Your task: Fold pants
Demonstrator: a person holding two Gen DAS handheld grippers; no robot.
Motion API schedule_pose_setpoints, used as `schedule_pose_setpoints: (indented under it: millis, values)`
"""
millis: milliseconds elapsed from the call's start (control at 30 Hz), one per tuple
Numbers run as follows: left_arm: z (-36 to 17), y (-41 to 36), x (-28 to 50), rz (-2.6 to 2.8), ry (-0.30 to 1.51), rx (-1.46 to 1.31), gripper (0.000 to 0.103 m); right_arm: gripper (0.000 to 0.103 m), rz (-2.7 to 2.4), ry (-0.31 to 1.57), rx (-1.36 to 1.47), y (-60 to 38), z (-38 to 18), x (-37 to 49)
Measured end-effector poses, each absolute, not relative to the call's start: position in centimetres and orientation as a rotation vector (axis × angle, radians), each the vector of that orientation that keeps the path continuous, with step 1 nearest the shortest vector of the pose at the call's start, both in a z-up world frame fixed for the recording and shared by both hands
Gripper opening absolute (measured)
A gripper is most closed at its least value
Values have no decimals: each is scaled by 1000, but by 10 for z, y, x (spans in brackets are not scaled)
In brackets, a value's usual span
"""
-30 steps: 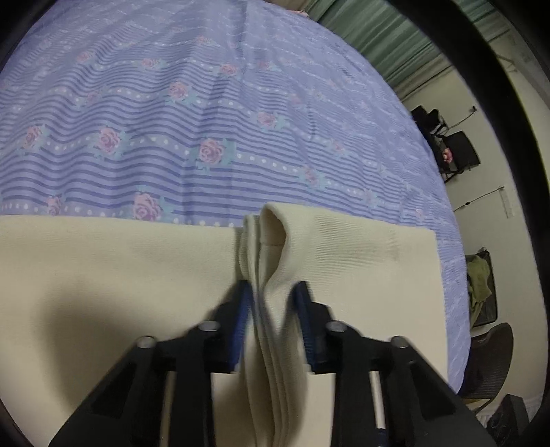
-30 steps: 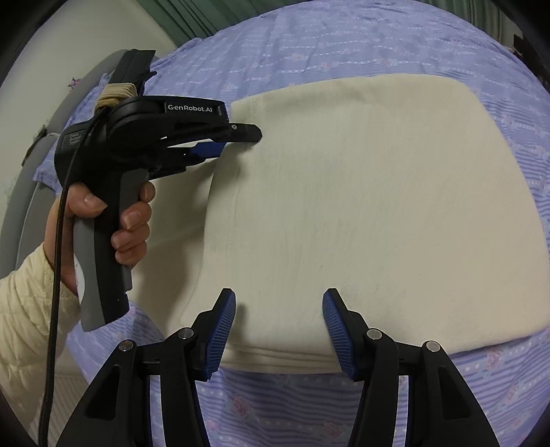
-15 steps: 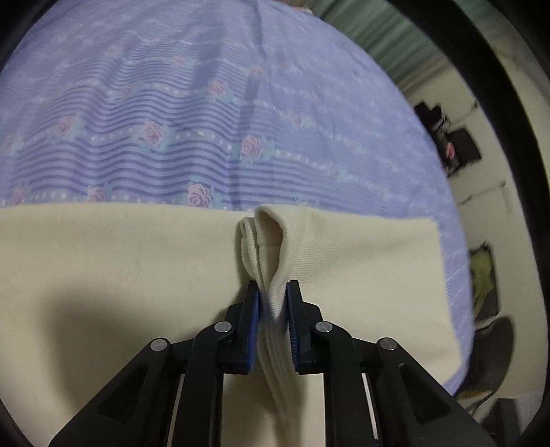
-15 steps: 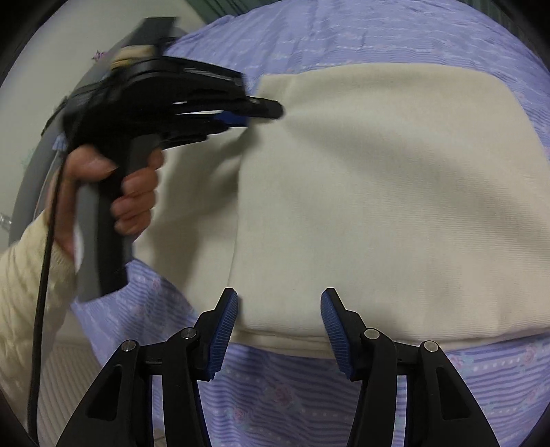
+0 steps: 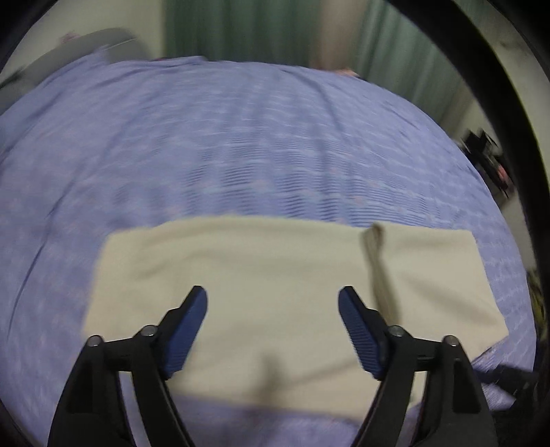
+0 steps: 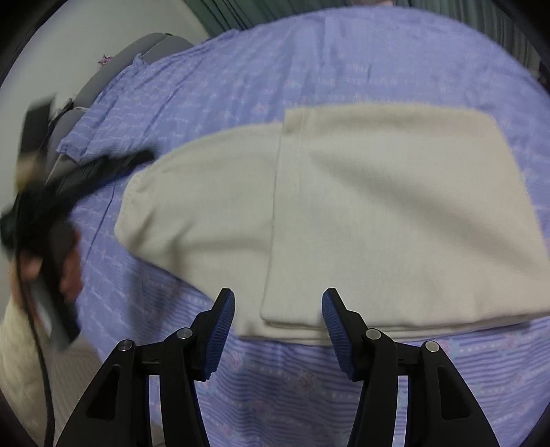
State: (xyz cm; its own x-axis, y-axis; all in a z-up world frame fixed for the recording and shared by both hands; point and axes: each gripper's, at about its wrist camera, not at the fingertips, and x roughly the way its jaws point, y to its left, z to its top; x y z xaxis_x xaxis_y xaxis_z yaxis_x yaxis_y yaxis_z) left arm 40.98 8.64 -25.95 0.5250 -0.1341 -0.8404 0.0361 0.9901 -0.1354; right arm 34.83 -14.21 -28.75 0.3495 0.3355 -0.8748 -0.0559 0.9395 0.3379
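Note:
Cream pants [image 5: 240, 275] lie folded flat on the purple flowered bedsheet [image 5: 240, 144]. A small raised crease [image 5: 376, 254] stands in the cloth, right of my left gripper [image 5: 273, 295]. That gripper hovers above the pants with its jaws opening wide and nothing between them. In the right wrist view the pants [image 6: 378, 213] show a top layer folded over a longer lower layer. My right gripper [image 6: 278, 299] hangs over their near edge, jaws opening, pads not touching cloth. The left gripper [image 6: 137, 160] appears blurred at the far left, off the pants, held by a hand [image 6: 70, 271].
The bedsheet [image 6: 309, 385] spreads around the pants on all sides. A grey padded headboard [image 6: 113, 65] borders the bed at the left. Green curtains [image 5: 240, 31] hang behind, and dark items [image 5: 488, 154] sit on the floor at the right. A cream sleeve [image 6: 17, 361] shows at lower left.
My left gripper let go of the pinched fold, opened wide, and pulled back and up to the left. The fold now lies on the pants. The right gripper lifted back slightly.

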Motion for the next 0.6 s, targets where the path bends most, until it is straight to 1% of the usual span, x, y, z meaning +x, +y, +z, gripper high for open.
schedule_pose_setpoints:
  millis: [33, 67, 133, 200, 367, 533, 600]
  values:
    - [-260, 99, 401, -66, 1013, -121, 85, 63, 250, 1177, 263, -140, -282, 349]
    - [-263, 117, 387, -11, 1017, -138, 87, 70, 241, 1163, 259, -135, -275, 349]
    - [-272, 133, 373, 42, 1030, -180, 87, 74, 227, 1131, 237, -124, -265, 353]
    - [-285, 156, 361, 89, 1058, -239, 87, 76, 221, 1108, 205, -121, -260, 359]
    - [-318, 200, 348, 131, 1065, -401, 87, 76, 247, 1115, 128, -76, -260, 378]
    - [-359, 231, 355, 123, 1054, -703, 87, 76, 281, 1157, 104, -44, -278, 396]
    - [-372, 240, 358, 124, 1044, -783, 87, 76, 285, 1164, 91, -34, -283, 403]
